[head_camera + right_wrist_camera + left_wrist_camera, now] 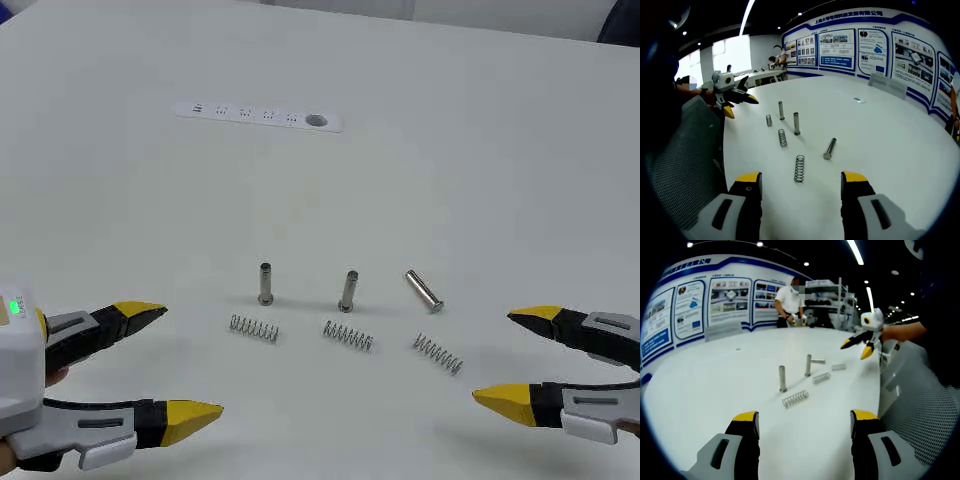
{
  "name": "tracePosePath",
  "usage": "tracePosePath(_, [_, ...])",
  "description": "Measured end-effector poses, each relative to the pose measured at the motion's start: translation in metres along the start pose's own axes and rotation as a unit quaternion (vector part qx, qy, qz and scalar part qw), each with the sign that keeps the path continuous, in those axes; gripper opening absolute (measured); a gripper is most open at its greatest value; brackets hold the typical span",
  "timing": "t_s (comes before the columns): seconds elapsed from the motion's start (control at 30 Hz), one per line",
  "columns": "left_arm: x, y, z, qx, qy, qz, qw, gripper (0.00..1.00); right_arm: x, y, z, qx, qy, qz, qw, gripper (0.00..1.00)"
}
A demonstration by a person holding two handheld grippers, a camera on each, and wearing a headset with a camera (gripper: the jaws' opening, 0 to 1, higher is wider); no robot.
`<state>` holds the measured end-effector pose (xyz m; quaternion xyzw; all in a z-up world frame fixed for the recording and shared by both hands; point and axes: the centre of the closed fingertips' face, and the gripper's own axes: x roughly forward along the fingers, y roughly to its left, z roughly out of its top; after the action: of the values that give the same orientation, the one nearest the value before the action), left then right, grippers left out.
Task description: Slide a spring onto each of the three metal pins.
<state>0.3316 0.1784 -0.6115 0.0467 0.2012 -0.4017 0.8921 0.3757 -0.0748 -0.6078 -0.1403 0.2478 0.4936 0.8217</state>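
Note:
Three metal pins sit mid-table: the left pin (265,283) and middle pin (348,290) stand upright, the right pin (423,290) lies on its side. A spring lies in front of each: left spring (253,328), middle spring (348,336), right spring (437,354). My left gripper (180,362) is open at the lower left, well short of the left spring (795,398). My right gripper (512,358) is open at the lower right, just right of the right spring (799,168). Nothing sits between either pair of jaws.
A white power strip (258,115) lies farther back on the white table (480,180). In the left gripper view a person (788,302) stands beyond the table's far edge, near wall posters and shelving.

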Motion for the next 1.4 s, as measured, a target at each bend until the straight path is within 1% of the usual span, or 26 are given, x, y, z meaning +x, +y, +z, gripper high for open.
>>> tracePosePath(0.37, [0.000, 0.000, 0.001, 0.001, 0.000, -0.001, 1.0000, 0.76, 0.000, -0.001, 0.001, 0.002, 0.000, -0.001, 1.0000, 0.64])
tracePosePath(0.7, [0.000, -0.001, 0.001, 0.001, 0.000, -0.003, 1.0000, 0.75, 0.002, -0.004, 0.004, 0.003, 0.001, -0.005, 1.0000, 0.63])
tracePosePath(0.83, [0.000, -0.002, 0.001, 0.001, 0.001, -0.003, 1.0000, 0.75, 0.006, -0.009, 0.011, 0.004, -0.005, -0.010, 0.9999, 0.62])
tracePosePath(1.03, [0.000, -0.002, 0.001, 0.001, 0.000, -0.002, 1.0000, 0.75, 0.014, -0.013, 0.020, 0.000, -0.002, -0.010, 0.9999, 0.60])
tracePosePath(1.13, [0.000, -0.002, 0.000, 0.001, 0.000, -0.002, 1.0000, 0.75, 0.019, -0.017, 0.026, 0.000, -0.003, -0.013, 0.9999, 0.58])
tracePosePath(1.27, [0.000, -0.002, 0.000, 0.000, 0.000, -0.001, 1.0000, 0.75, 0.025, -0.021, 0.031, -0.004, 0.004, -0.017, 0.9998, 0.55])
tracePosePath(1.4, [0.001, -0.003, -0.001, 0.000, 0.000, -0.001, 1.0000, 0.75, 0.032, -0.027, 0.037, 0.002, 0.009, -0.023, 0.9997, 0.52])
